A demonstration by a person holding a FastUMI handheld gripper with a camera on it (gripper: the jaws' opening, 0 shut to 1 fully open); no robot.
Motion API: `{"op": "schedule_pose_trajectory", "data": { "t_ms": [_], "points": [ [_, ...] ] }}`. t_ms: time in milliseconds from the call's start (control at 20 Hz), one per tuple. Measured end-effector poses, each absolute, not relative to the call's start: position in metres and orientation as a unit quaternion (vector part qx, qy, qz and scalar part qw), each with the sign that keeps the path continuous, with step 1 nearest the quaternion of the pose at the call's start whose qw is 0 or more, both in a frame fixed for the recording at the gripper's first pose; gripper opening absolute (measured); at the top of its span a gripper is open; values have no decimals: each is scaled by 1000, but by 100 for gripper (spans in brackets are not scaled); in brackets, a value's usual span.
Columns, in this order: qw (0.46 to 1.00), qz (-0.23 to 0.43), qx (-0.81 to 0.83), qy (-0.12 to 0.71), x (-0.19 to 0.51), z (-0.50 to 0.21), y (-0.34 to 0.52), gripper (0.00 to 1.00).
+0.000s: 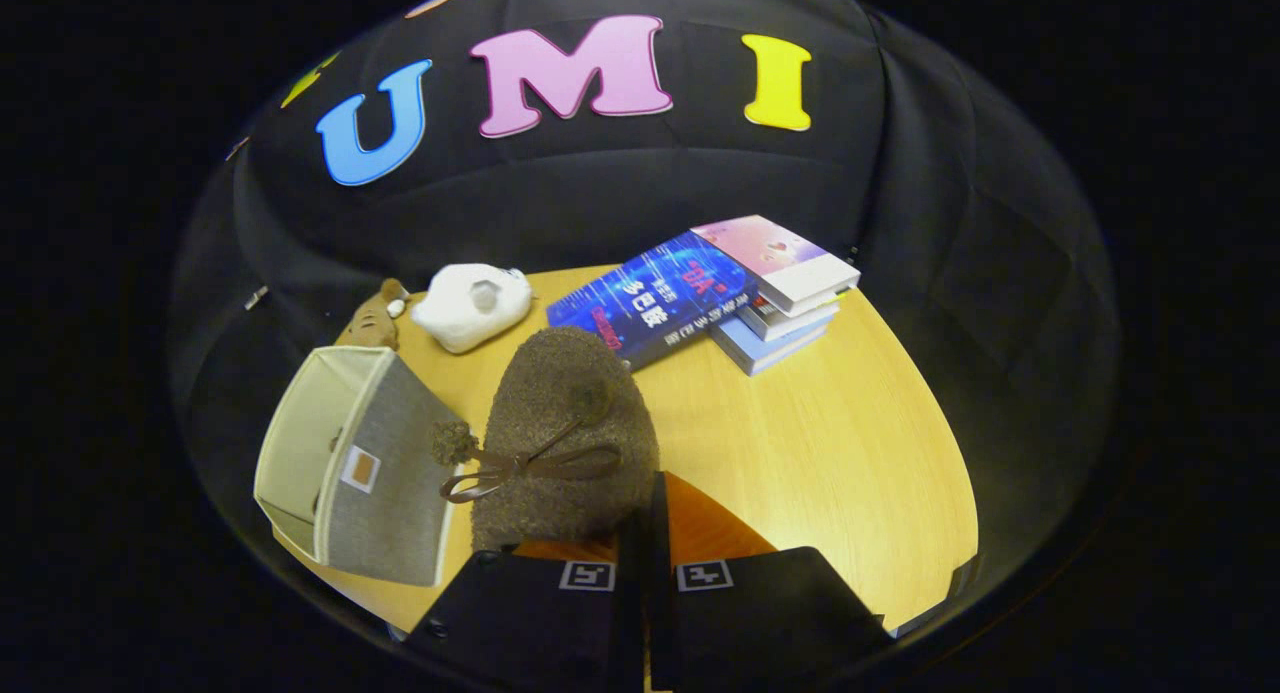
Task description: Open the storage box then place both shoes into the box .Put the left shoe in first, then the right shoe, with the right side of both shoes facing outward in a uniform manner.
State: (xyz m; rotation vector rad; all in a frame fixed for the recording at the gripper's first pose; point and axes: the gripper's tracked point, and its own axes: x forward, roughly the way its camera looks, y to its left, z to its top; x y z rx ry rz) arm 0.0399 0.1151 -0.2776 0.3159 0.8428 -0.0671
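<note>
Table (850,443) of pale wood fills a black-cloth booth, bearing books (720,293) and a white toy (470,303). Gripper (645,533) fingers nearly together pinch the brown shoe (565,423), beside the open box (340,463).

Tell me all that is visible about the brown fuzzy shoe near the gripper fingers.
The brown shoe looks like a slipper of woolly, fleece-like fabric. A thin brown lace is tied in a bow across it, and a fuzzy pompom hangs at its side toward the storage box. It is held lifted just ahead of the gripper, whose fingers are closed on its near edge. Behind it lie the wooden table and the books.
</note>
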Motion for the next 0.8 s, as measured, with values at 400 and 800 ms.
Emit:
{"op": "schedule_pose_trajectory", "data": {
  "t_ms": [400,800],
  "points": [
    [903,14,182,388,79,-197,226,8],
    [884,7,179,432,97,-216,338,8]
  ]
}}
